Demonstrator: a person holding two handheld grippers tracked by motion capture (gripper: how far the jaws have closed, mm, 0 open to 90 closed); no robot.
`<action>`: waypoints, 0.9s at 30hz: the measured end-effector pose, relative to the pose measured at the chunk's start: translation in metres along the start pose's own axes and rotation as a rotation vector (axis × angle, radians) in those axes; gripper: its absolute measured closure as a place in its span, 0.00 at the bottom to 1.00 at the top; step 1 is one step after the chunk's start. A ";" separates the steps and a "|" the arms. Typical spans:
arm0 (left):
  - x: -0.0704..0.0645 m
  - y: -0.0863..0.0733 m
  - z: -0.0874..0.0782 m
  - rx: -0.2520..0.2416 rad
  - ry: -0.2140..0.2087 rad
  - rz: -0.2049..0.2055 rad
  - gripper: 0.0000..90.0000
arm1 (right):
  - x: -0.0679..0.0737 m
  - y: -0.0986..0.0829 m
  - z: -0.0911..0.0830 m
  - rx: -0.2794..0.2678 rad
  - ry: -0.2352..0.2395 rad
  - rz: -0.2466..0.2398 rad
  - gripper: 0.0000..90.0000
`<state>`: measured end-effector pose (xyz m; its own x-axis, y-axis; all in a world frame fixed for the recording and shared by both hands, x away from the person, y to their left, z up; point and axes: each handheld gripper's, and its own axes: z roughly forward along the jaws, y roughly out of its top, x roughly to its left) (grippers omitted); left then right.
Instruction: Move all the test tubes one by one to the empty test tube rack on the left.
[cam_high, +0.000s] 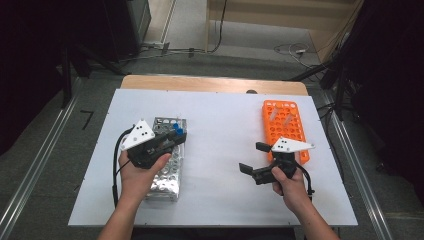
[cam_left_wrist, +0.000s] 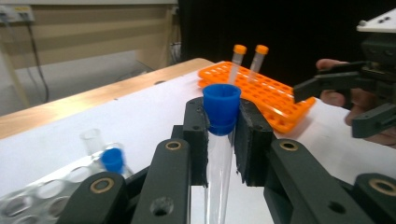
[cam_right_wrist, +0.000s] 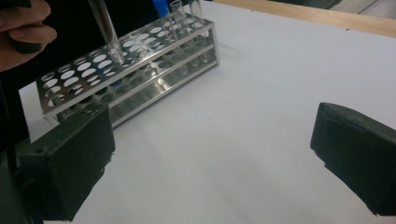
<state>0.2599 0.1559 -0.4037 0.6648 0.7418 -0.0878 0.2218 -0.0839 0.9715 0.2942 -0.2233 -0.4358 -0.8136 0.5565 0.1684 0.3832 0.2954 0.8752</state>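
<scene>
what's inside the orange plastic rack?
The orange plastic rack holds two clear orange-capped tubes, standing tilted at its far end. The right gripper covers its near end.

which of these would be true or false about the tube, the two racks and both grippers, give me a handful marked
1. The left gripper is shut on a blue-capped tube. True.
2. The right gripper holds an orange-capped tube. False: it is open and holds nothing.
3. Two orange-capped tubes stand in the orange rack. True.
4. The metal rack is full of tubes. False: most of its holes are bare.
5. The held tube sits seated in the orange rack. False: it is over the metal rack.
</scene>
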 end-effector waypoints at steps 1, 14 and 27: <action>0.002 0.000 0.000 0.000 0.008 0.000 0.85 | -0.002 0.000 -0.001 0.001 -0.006 0.004 0.00; 0.023 -0.006 0.017 -0.038 0.099 -0.029 0.85 | -0.016 -0.003 -0.008 -0.010 -0.044 0.021 0.00; 0.024 -0.013 0.029 -0.012 0.176 -0.005 0.85 | -0.020 -0.004 -0.011 -0.015 -0.059 0.029 0.00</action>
<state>0.2934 0.1555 -0.4243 0.5284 0.8473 -0.0536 0.2152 -0.0726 0.9739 0.3037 -0.2444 -0.4376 -0.7751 0.6094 0.1672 0.3990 0.2668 0.8773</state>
